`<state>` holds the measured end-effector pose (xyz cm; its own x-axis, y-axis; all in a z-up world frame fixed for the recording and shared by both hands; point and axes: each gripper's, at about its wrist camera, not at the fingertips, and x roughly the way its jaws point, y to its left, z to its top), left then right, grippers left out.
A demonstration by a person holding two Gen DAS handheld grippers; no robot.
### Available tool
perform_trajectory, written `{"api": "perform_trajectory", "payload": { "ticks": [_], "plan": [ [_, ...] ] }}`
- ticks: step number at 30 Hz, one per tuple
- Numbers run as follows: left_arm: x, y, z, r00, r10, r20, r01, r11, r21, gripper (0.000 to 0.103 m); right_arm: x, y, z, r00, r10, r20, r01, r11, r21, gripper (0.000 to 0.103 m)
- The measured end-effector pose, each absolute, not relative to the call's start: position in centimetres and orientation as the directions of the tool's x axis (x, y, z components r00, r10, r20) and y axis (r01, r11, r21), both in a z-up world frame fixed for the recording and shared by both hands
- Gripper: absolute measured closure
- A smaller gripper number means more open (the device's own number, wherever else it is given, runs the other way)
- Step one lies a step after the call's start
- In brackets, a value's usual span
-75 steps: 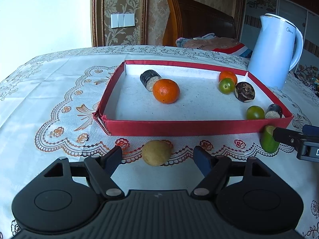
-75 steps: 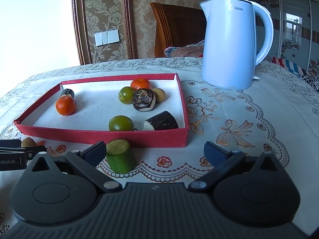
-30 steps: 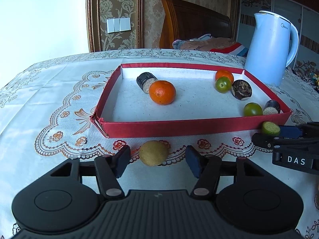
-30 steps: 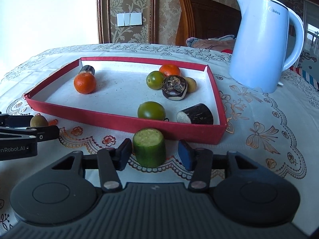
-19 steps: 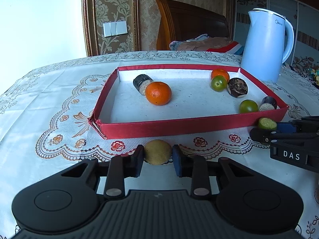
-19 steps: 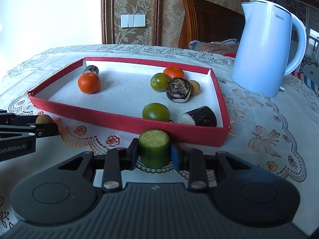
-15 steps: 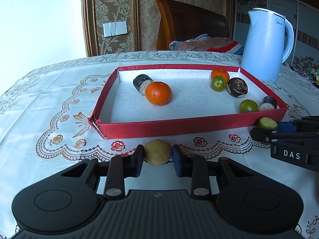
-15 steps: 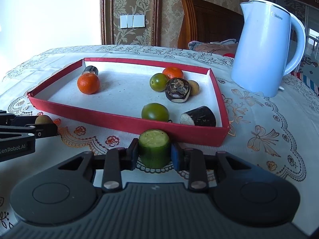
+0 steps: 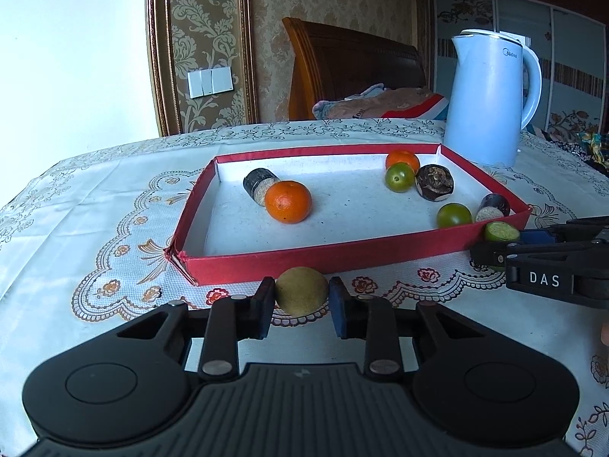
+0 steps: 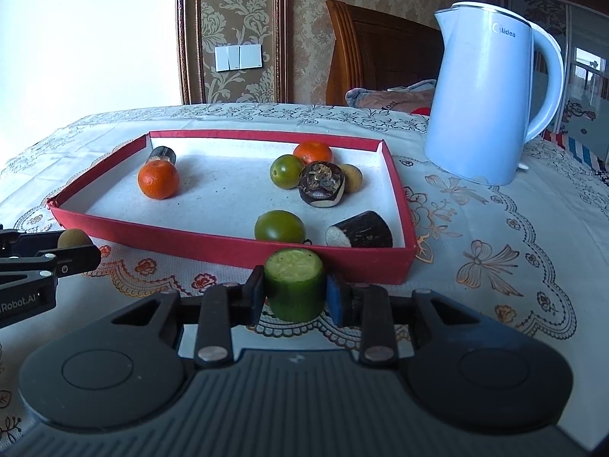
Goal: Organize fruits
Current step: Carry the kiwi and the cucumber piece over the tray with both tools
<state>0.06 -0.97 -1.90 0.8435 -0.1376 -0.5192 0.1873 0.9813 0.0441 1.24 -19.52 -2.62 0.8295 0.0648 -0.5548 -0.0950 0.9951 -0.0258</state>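
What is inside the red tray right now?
In the red tray: two oranges, two green fruits, two dark cut cylinders, a dark dried fruit and a yellowish fruit partly hidden behind it.

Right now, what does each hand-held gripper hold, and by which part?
Left hand-held gripper: yellow-brown round fruit, by its two sides. Right hand-held gripper: green cucumber piece, by its curved sides.
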Motion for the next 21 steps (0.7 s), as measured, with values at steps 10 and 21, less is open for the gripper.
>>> {"api": "perform_trajectory", "payload": {
  "ticks": [10,21],
  "plan": [
    [-0.4,-1.0,-0.7,0.856,-0.188,-0.481,0.211,0.977,-0.006,0.073,0.4,-19.9,-1.8,0.872,0.031,-0.489,-0.055,0.998,-0.035,0.073],
    [3.9,-2.3,1.2,0.862,-0.166,-0.48,0.158,0.986,-0.057,0.073,2.6,-19.9,-0.5,0.875,0.015,-0.484,-0.036,0.999,-0.034,0.073]
  ]
}}
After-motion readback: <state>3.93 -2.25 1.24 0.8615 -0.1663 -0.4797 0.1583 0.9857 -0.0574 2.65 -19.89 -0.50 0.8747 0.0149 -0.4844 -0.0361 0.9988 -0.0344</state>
